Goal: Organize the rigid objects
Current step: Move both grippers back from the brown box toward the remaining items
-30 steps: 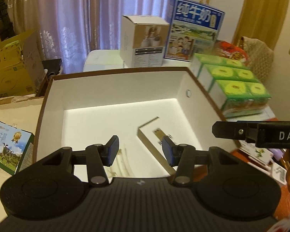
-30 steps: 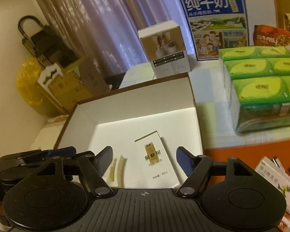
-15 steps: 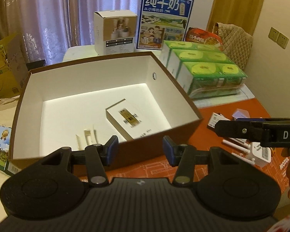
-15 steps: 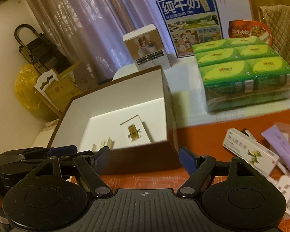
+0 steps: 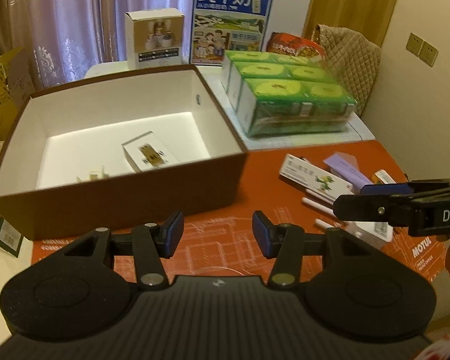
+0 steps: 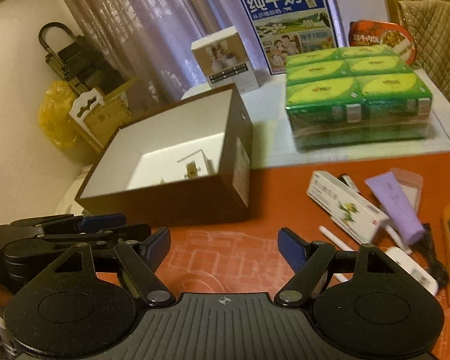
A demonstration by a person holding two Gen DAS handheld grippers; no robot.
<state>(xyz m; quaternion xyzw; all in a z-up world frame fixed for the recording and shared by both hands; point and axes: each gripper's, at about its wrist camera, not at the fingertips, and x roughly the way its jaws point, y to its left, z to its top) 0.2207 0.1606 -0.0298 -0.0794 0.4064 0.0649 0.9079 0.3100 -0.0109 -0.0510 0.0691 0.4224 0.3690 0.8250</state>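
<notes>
Left wrist view: left gripper and right gripper hover empty over the orange bench, fingers parted, brown box ahead-left already holding a carton, remaining medicine box and purple tube ahead-right, apparently awaiting collection.

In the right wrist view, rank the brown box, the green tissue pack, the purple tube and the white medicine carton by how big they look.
1. brown box
2. green tissue pack, though it sits farther back
3. white medicine carton
4. purple tube, close to the carton, so that order is unsure
</notes>
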